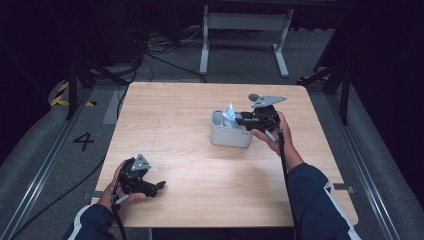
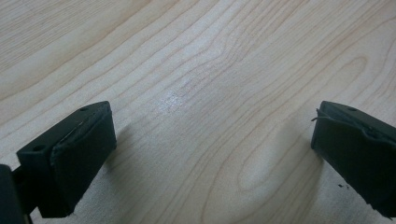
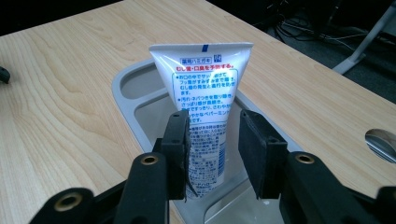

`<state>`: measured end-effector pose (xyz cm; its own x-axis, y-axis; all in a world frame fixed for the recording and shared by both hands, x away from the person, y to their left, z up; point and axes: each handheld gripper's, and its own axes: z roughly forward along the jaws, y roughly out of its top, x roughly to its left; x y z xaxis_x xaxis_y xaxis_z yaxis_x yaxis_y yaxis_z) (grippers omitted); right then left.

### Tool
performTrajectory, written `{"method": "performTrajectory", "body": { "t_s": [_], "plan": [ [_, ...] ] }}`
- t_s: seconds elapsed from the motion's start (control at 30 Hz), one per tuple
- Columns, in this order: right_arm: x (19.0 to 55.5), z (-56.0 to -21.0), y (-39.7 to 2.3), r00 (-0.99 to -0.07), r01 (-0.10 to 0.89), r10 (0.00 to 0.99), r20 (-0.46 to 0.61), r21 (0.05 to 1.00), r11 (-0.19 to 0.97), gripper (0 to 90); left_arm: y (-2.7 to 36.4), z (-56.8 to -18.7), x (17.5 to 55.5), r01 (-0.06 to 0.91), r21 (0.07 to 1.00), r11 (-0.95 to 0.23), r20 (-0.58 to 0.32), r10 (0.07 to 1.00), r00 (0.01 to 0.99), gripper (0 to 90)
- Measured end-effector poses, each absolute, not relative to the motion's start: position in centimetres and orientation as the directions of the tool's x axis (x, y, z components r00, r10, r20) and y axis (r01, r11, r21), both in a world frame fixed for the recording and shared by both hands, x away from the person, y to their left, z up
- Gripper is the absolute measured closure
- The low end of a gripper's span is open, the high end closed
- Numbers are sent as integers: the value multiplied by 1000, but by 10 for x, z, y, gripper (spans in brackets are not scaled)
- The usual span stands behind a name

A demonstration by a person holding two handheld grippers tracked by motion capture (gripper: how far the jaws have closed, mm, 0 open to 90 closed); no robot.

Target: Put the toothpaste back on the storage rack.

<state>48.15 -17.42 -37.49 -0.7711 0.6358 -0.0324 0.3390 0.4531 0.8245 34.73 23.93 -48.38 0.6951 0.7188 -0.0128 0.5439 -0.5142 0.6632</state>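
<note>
Right claw (image 3: 212, 140) clamps white tube (image 3: 205, 93) upright over grey organizer (image 1: 227, 131) on desk (image 1: 190, 150); left claw (image 2: 210, 154) wide, idle. Lower straight into compartment, release only once seated.

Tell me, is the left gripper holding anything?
No, the left gripper has its jaws wide apart over the bare wooden table, with nothing between them.

Between the black jaws of the right hand-held gripper (image 3: 212, 154) stands a white tube (image 3: 204, 93) printed with blue and red lettering, a green-outlined panel and a blue mark at its crimped end. Under it sits a pale grey tray (image 3: 126, 93). The worktop (image 2: 210, 70) beneath the black left hand-held gripper (image 2: 212, 154) is light wood with wavy grain.
</note>
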Motion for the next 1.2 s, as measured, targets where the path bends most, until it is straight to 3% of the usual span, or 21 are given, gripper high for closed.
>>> {"method": "performTrajectory", "body": {
  "t_s": [0.5,0.8,1.2],
  "plan": [
    [468,-368,-186,-762,318,639,-103,801,508,548,239,-484,347,544,663,-514,-12,719,695,3],
    [451,-365,-211,-746,307,647,-155,783,542,420,239,-484,347,544,663,-514,-13,719,695,4],
    [422,-373,-244,-735,298,645,-209,755,585,353,239,-484,347,544,663,-514,-12,719,695,4]
  ]
}}
